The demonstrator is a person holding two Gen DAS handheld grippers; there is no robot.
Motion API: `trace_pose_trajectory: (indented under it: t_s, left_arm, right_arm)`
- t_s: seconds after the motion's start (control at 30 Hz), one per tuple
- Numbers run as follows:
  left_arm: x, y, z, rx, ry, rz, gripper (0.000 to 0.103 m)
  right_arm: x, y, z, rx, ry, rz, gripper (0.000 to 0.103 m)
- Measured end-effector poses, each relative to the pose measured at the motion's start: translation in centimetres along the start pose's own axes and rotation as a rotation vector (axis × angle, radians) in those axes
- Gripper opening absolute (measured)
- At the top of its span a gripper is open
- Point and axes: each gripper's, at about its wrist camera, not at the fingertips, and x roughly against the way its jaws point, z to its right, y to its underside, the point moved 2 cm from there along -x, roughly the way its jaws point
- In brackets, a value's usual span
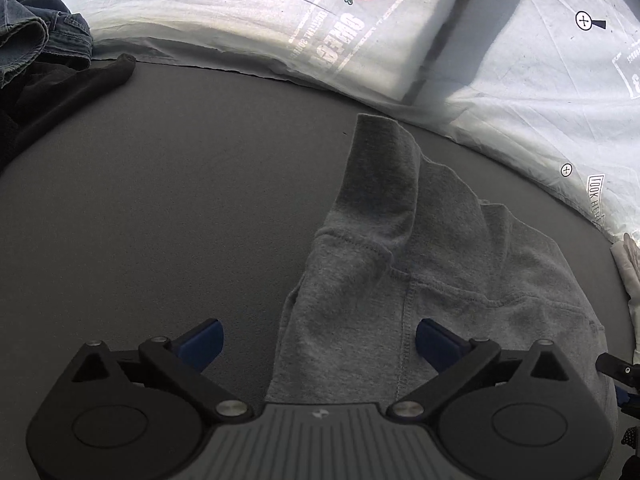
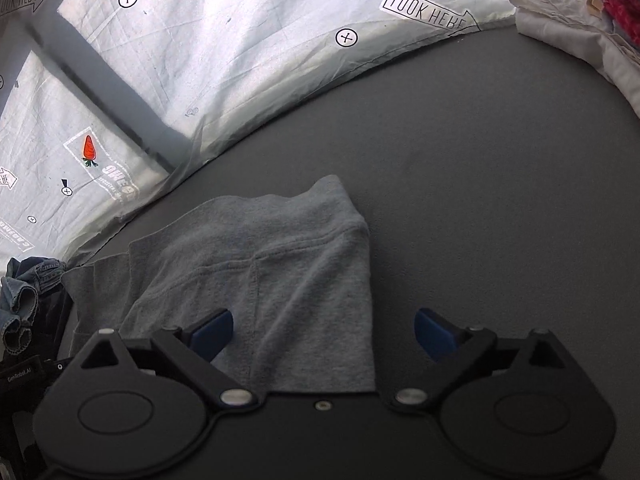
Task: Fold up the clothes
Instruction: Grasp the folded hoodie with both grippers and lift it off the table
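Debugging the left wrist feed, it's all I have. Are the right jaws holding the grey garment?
Observer: No. The right gripper is open; the grey garment lies flat on the dark table, its right edge passing between the jaws.
Operator: Anything right of the garment?
Observer: Bare table, then a pile of white cloth at the far right corner.
Operator: Anything beyond that?
Observer: Red and plaid fabrics stacked behind the white cloth.

Data-collection lab: marker-printed backdrop sheet
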Motion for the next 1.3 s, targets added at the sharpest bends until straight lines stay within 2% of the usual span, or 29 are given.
trace_pose_trajectory:
  t_s: [0.1, 0.23, 0.37, 0.47, 0.53, 0.63, 0.73, 0.77, 0.8, 0.83, 0.87, 0.93, 0.97, 1.03, 1.1, 1.23, 1.3]
  left_arm:
    - [-1.2, 0.4, -0.1, 0.022, 0.061, -0.032, 0.102]
    - [-2.6, 0.4, 0.8, 0.015, 0.124, -0.058, 0.103]
    - [-3.0, 0.6, 1.9, -0.011, 0.171, -0.056, 0.102]
    - [-2.9, 0.9, 2.3, -0.026, 0.224, -0.062, 0.102]
    - [-2.8, 1.3, 2.6, -0.026, 0.259, -0.063, 0.102]
    - [-2.6, 1.7, 2.7, 0.031, 0.272, -0.038, 0.102]
    - [-2.3, 1.8, 3.1, 0.09, 0.339, -0.05, 0.098]
    - [-2.2, 2.0, 3.3, 0.093, 0.352, -0.053, 0.096]
    - [-2.1, 2.3, 3.6, 0.093, 0.363, -0.056, 0.094]
    - [-1.9, 2.5, 3.8, 0.094, 0.373, -0.058, 0.088]
    - [-1.5, 2.9, 4.2, 0.067, 0.346, -0.048, 0.082]
    - [-0.4, 3.2, 4.1, 0.056, 0.34, -0.04, 0.062]
    - [0.2, 3.3, 4.0, 0.064, 0.344, -0.035, 0.057]
    - [1.4, 3.7, 3.6, 0.102, 0.367, -0.021, 0.037]
    - [2.8, 4.5, 3.8, 0.091, 0.368, -0.01, 0.035]
    - [5.5, 7.6, 4.4, 0.084, 0.379, -0.006, 0.033]
    - [6.7, 9.1, 4.8, 0.08, 0.395, -0.004, 0.032]
  right_arm:
    - [-0.8, 0.7, -0.4, 0.001, -0.026, -0.027, 0.099]
    - [-1.7, 1.0, -1.6, 0.036, -0.046, -0.022, 0.103]
    - [-2.5, 1.3, -2.9, 0.017, -0.12, -0.044, 0.103]
    - [-2.6, 1.5, -3.5, -0.008, -0.1, -0.033, 0.103]
    - [-2.6, 1.5, -3.2, -0.095, -0.16, -0.037, 0.103]
    - [-2.6, 1.5, -2.4, -0.245, -0.262, -0.045, 0.103]
    - [-2.7, 1.7, -2.1, -0.322, -0.304, -0.047, 0.102]
    - [-2.8, 1.8, -1.9, -0.359, -0.33, -0.058, 0.096]
    - [-3.0, 2.1, -1.6, -0.415, -0.363, -0.081, 0.083]
    - [-3.2, 2.4, -1.2, -0.469, -0.392, -0.103, 0.074]
    - [-3.4, 3.0, -1.0, -0.517, -0.411, -0.115, 0.062]
    - [-3.0, 4.2, -0.9, -0.589, -0.453, -0.1, 0.059]
    - [-2.6, 4.6, -1.0, -0.601, -0.465, -0.093, 0.057]
    - [-1.6, 5.3, -1.2, -0.623, -0.496, -0.086, 0.05]
    - [-0.5, 5.8, -1.5, -0.619, -0.52, -0.085, 0.039]
    - [3.2, 6.6, -2.9, -0.508, -0.514, -0.073, 0.034]
    - [5.1, 7.3, -3.0, -0.512, -0.526, -0.049, 0.03]
